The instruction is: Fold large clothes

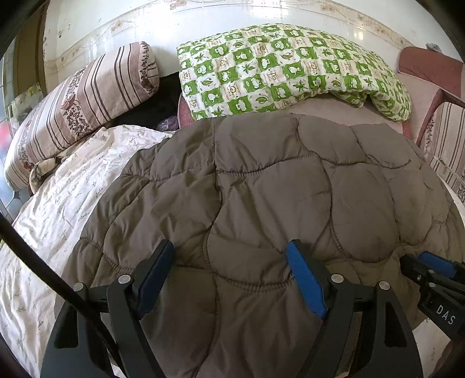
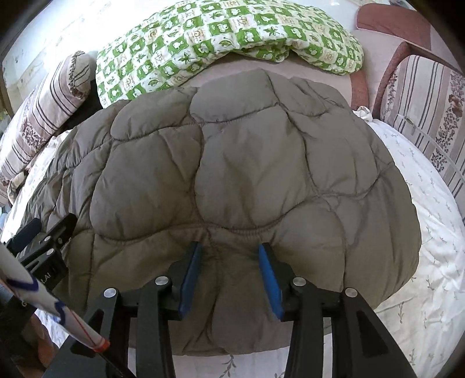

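The quilted grey-brown jacket (image 2: pixel 238 174) lies spread over the white sprigged bedsheet (image 2: pixel 430 238), puffed in rounded stitched panels, its near hem right under me. Everything else I place from that jacket.

My right gripper (image 2: pixel 229 256) sits at the jacket's near edge with its blue pads (image 2: pixel 271 279) on either side of a bunched ridge of the fabric. The jaws stand partly apart, and the padding bulges up between them. I cannot tell whether the pads actually press on it.

My left gripper (image 1: pixel 232 256) hangs over the jacket's near hem too, further along it. Its jaws are spread wide, the blue pads well apart, and the jacket lies flat beneath them, ungripped. From that side, the right gripper (image 1: pixel 436 270) shows at the jacket's near corner.

Beyond the jacket's far edge, touching it, lies a green-and-white checked quilt (image 1: pixel 290 69), folded over on itself. To the far left of the jacket lies a striped floral pillow (image 1: pixel 75 113). To its right runs a reddish bed rail (image 2: pixel 389 75) with more striped bedding (image 2: pixel 430 104) behind it. A pale tiled wall (image 1: pixel 174 26) stands behind the quilt.
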The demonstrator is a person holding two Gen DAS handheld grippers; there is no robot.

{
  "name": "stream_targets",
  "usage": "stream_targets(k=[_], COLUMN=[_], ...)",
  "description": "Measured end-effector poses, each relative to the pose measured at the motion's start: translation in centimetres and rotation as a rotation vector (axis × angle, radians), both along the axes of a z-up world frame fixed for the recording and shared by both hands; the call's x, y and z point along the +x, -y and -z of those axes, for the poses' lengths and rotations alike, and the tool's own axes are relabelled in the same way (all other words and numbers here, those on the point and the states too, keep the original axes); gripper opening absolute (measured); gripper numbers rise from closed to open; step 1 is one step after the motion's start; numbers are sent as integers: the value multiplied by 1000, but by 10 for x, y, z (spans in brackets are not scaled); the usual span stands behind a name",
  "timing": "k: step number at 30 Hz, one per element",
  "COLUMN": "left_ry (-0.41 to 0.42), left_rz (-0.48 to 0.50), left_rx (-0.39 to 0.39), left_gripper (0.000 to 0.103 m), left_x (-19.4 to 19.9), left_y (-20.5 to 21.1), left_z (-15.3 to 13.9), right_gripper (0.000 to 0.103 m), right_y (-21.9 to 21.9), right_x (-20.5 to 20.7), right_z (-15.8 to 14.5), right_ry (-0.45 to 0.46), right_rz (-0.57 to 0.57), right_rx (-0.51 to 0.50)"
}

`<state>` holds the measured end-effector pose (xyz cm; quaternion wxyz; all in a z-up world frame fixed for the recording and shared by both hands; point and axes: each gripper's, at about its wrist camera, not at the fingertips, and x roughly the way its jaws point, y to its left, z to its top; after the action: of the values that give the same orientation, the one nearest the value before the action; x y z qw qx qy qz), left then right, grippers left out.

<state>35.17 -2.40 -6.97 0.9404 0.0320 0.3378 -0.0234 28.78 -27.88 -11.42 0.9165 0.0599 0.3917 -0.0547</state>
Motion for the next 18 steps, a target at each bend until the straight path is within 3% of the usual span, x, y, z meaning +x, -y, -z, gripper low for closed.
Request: stream_targets(k=[18], left_ry=[-23], left_rz=[-8], left_rx=[-21], left_gripper=[79], left_x=[-5], left_y=[-3], left_z=[-4], right_gripper=[50], right_y=[7], right_x=[-10], right_z=[-4], right_ry=[-12], right_rz=[6], right_rx=[27])
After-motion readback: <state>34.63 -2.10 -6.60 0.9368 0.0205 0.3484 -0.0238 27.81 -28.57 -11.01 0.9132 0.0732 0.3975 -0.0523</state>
